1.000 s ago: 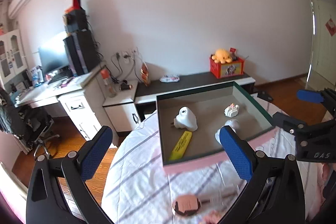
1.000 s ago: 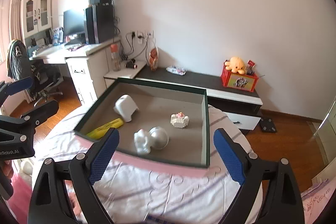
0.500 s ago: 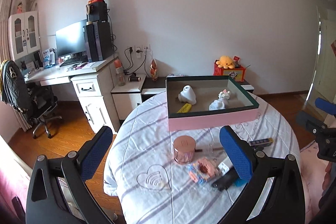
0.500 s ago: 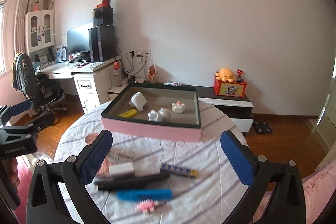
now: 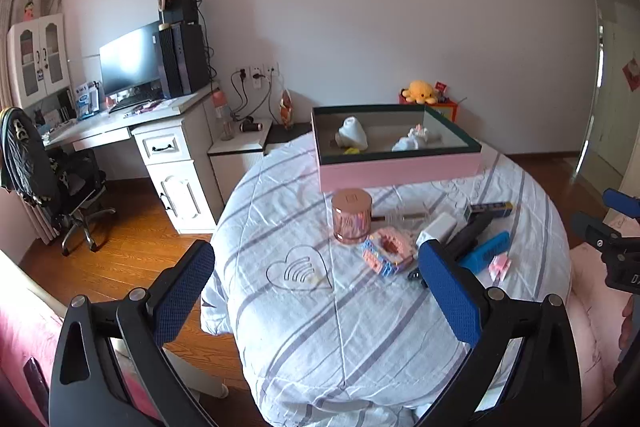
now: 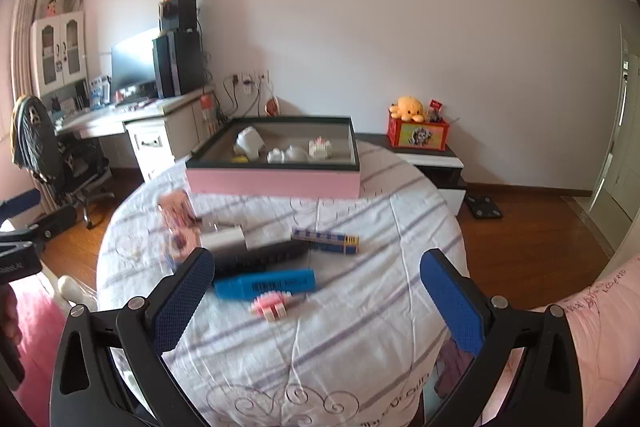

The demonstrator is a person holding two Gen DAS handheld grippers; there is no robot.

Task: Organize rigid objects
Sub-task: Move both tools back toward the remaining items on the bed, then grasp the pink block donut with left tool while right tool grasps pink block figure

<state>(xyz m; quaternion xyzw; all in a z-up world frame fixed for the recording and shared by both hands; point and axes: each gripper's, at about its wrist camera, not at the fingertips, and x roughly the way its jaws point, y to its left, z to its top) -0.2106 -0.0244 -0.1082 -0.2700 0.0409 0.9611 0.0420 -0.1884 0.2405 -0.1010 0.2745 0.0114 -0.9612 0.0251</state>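
A pink box (image 5: 400, 169) (image 6: 276, 183) with a dark green rim stands at the far side of the round table and holds several small white items and a yellow one. In front of it lie a rose-gold jar (image 5: 351, 215), a pink-and-blue brick block (image 5: 387, 251), a white charger (image 6: 224, 239), a black bar (image 6: 260, 257), a blue case (image 6: 266, 283), a small pink brick piece (image 6: 271, 305) and a striped blue box (image 6: 326, 239). My left gripper (image 5: 316, 291) hangs open near the table's front left. My right gripper (image 6: 316, 291) is open above the front edge, nothing between its fingers.
The table wears a white striped cloth (image 5: 360, 323). A desk with monitor (image 5: 128, 63), an office chair (image 5: 60, 179) and a low cabinet with a red toy box (image 6: 418, 137) line the far wall. Wooden floor (image 6: 532, 227) surrounds the table. Pink bedding (image 6: 592, 311) lies at right.
Both grippers have pulled back and down from over the pink box, so the loose items in front of it now show. Both stay open.
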